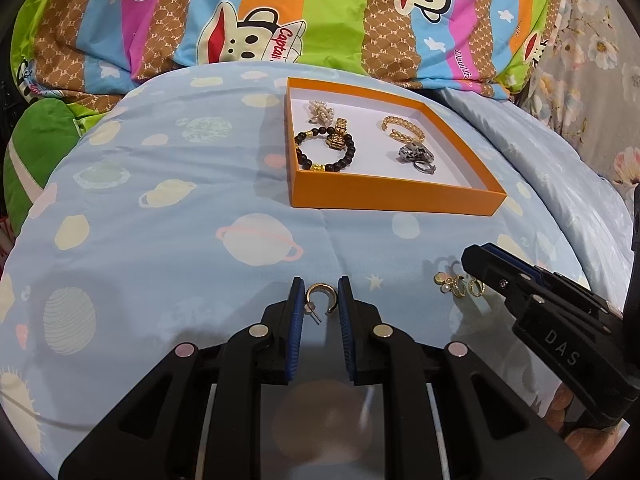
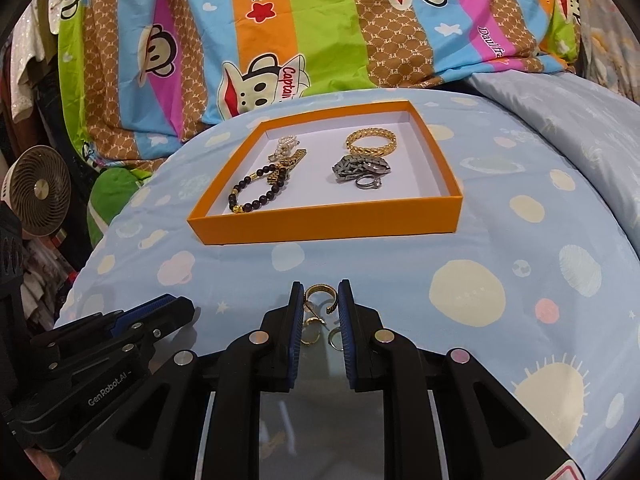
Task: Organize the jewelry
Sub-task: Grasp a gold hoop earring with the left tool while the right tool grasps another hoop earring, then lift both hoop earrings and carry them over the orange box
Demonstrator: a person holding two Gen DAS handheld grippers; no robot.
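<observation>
The orange box (image 1: 396, 194) ahead of both tongs already holds bracelets, a watch and rings; the small gold pieces on the bed (image 1: 160, 248) are what is left, by my reading. The left tongs (image 1: 320, 300) are closed on a gold hoop earring (image 1: 320, 298) — its open side faces down toward the camera, post slanting the same way. The right tongs (image 2: 320, 304) pinch a gold open ring (image 2: 322, 296), with more earrings (image 2: 312, 330) lying just behind it between the blades.
</observation>
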